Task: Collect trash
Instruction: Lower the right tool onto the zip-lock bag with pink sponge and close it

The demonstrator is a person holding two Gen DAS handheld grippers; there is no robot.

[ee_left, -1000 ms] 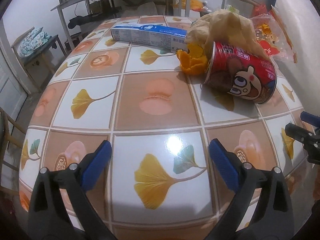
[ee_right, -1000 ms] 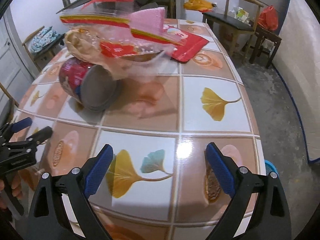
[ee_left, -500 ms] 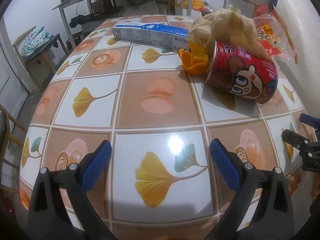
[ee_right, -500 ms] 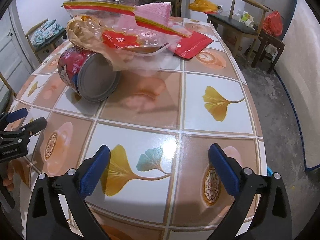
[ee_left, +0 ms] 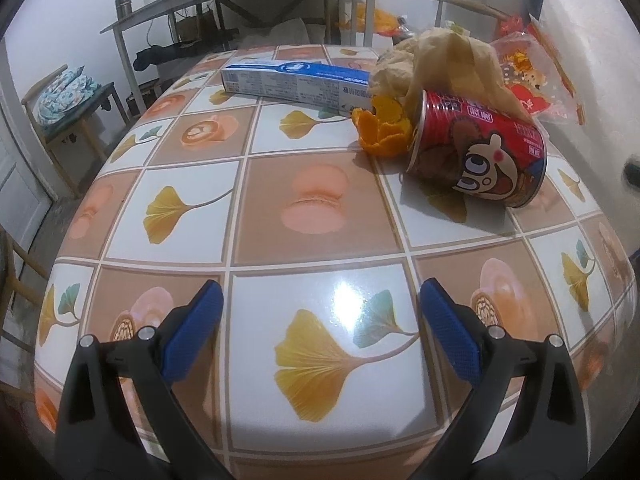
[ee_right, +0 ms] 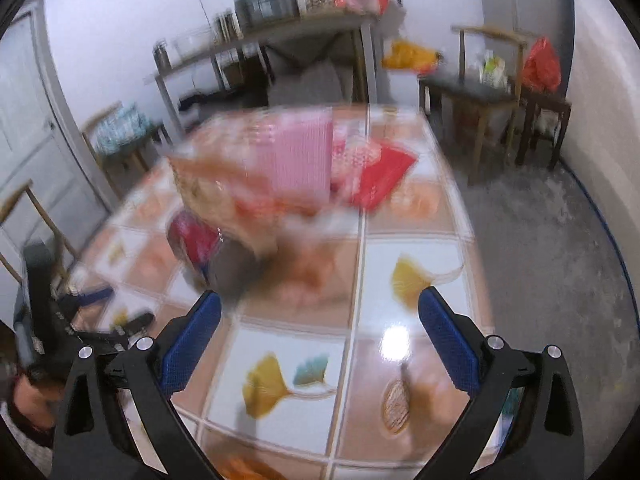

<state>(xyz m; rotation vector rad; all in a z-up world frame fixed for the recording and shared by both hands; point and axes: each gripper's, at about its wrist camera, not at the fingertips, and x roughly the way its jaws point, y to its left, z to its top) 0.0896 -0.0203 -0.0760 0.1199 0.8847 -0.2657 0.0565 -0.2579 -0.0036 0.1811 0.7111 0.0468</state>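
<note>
Up on the tiled counter, the trash lies bunched at the far right. From the left wrist view, a red can lies on its side with its open mouth facing left, and orange peel sits just beside that mouth, touching or nearly so. Crumpled tan paper is heaped behind and over the can, and a clear bag with red print lies further right. A blue and white box lies flat behind the peel, its right end near the paper. The left gripper hovers over the near tiles, well apart from the pile, its blue fingers spread wide and holding nothing. The right wrist view is badly blurred: the right gripper also has its fingers wide apart and empty, above the near edge of the counter, with the can and a pink and red heap of wrappers ahead. The left gripper shows there at the left edge, beside a hand.
</note>
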